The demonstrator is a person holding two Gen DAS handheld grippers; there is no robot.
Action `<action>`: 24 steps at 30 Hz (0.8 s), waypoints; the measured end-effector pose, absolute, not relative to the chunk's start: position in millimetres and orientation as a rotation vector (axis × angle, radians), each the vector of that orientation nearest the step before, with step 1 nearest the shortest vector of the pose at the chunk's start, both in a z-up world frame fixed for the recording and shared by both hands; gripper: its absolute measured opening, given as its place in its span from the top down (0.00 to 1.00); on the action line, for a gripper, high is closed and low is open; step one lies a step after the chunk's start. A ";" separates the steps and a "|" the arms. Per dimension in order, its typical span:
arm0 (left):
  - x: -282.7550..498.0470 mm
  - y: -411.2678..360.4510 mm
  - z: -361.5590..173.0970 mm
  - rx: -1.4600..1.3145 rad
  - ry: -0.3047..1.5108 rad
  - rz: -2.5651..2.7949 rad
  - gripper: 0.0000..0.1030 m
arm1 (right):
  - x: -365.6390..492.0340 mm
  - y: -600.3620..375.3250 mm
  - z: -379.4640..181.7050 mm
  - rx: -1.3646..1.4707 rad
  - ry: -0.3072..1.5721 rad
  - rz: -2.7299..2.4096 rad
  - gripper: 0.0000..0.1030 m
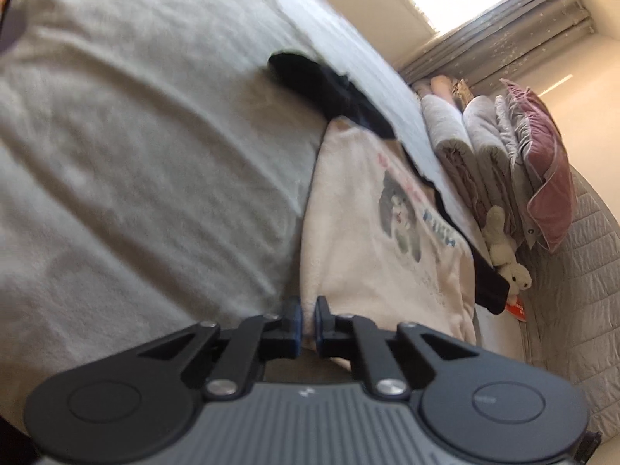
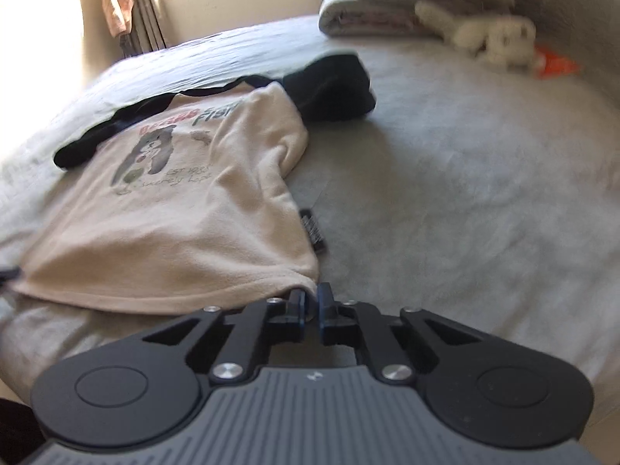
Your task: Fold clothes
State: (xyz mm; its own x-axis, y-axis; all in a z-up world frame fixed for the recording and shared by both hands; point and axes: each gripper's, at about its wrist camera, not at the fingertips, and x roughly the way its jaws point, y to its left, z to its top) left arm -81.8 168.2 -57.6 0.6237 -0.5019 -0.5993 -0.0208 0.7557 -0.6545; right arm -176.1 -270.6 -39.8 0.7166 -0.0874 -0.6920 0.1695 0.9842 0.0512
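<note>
**Both grippers clamped on the T-shirt's hem corners**

From my remote seat, the biggest thing in either view was the bed (image 2: pixel 465 178), covered in a pale grey-green sheet that filled most of both frames. At its far end, against a quilted grey headboard (image 1: pixel 581 271), stood a stack of folded blankets (image 1: pixel 476 143) with a pink velvet cushion (image 1: pixel 546 162) leaning on it. Grey curtains (image 1: pixel 503 27) hung beside a bright window beyond.

The cream T-shirt (image 2: pixel 186 209) lay spread on the sheet, print side up, showing a cartoon animal and some blurred lettering. Its black sleeves (image 2: pixel 329 89) and black neck trim pointed toward the far end of the bed, the hem toward me. A small black label (image 2: pixel 314 228) stuck out from the side seam.

A white plush toy (image 2: pixel 492 38) lay by the blankets, with something orange (image 2: pixel 554 64) just beside it.

My left gripper (image 1: pixel 307 312) had pinched one hem corner, cloth showing between the blue pads. My right gripper (image 2: pixel 309 302) was clenched on the other hem corner, the fabric bunched into its closed jaws.
</note>
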 end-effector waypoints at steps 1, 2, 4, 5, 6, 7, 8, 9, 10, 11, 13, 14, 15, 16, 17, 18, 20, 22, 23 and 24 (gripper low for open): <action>-84.6 169.7 -49.1 -0.660 0.852 -0.300 0.94 | -180.0 -266.3 -33.3 0.051 0.745 -0.159 0.95; -87.2 170.6 -41.5 -0.643 0.847 -0.296 0.94 | -184.8 -262.7 -25.6 0.002 0.729 -0.164 0.95; -92.1 172.2 -26.8 -0.606 0.842 -0.285 0.94 | -195.1 -252.9 -11.0 -0.101 0.696 -0.155 0.95; -93.8 171.6 -22.0 -0.579 0.846 -0.278 0.94 | -200.0 -247.0 -4.5 -0.157 0.682 -0.146 0.95; -95.4 170.7 -17.7 -0.549 0.851 -0.271 0.94 | -203.6 -240.4 0.1 -0.219 0.675 -0.140 0.95; -96.8 169.8 -15.8 -0.524 0.858 -0.265 0.94 | -206.5 -234.8 2.7 -0.272 0.677 -0.134 0.95; -97.9 169.6 -15.8 -0.500 0.865 -0.261 0.94 | -208.9 -230.9 4.1 -0.311 0.684 -0.125 0.95; -98.7 169.6 -17.2 -0.475 0.876 -0.256 0.94 | -210.4 -228.2 4.0 -0.337 0.696 -0.115 0.95; -99.3 169.2 -20.0 -0.450 0.887 -0.249 0.94 | -211.3 -226.6 2.8 -0.352 0.713 -0.103 0.95; -99.9 168.8 -23.0 -0.425 0.898 -0.242 0.94 | -212.2 -225.5 0.7 -0.362 0.733 -0.088 0.95; -99.2 169.4 -32.9 -0.382 0.927 -0.226 0.94 | -211.6 -221.7 -5.7 -0.389 0.775 -0.062 0.95; -99.2 169.3 -38.3 -0.366 0.940 -0.220 0.94 | -210.3 -219.6 -10.3 -0.406 0.796 -0.050 0.95; -99.5 169.1 -43.7 -0.350 0.954 -0.215 0.94 | -208.6 -217.2 -14.6 -0.422 0.819 -0.039 0.95; -100.3 169.2 -49.3 -0.331 0.965 -0.211 0.94 | -206.6 -214.8 -19.1 -0.436 0.846 -0.030 0.95; -100.8 168.5 -51.4 -0.317 0.965 -0.212 0.94 | -204.2 -213.6 -24.5 -0.447 0.871 -0.021 0.95; -101.2 167.6 -52.7 -0.304 0.963 -0.215 0.94 | -200.2 -212.8 -29.5 -0.455 0.897 -0.012 0.95; -102.0 165.8 -55.4 -0.278 0.958 -0.220 0.93 | -193.2 -215.1 -39.0 -0.457 0.943 -0.002 0.95; -100.0 165.9 -55.5 -0.268 0.963 -0.227 0.93 | -187.9 -216.2 -47.1 -0.448 0.980 0.002 0.95; -99.4 165.9 -55.3 -0.263 0.965 -0.232 0.92 | -185.5 -218.7 -50.3 -0.439 0.994 0.005 0.95; -98.9 165.3 -54.8 -0.259 0.964 -0.237 0.91 | -183.4 -221.1 -52.4 -0.427 1.004 0.006 0.95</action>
State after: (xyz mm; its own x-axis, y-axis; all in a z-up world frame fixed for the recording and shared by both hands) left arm -98.9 165.3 -54.8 0.5492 -0.3119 -0.7753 0.0838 0.9436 -0.3203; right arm -183.4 -221.1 -52.4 0.5443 -0.1890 -0.8173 -0.1985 0.9176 -0.3444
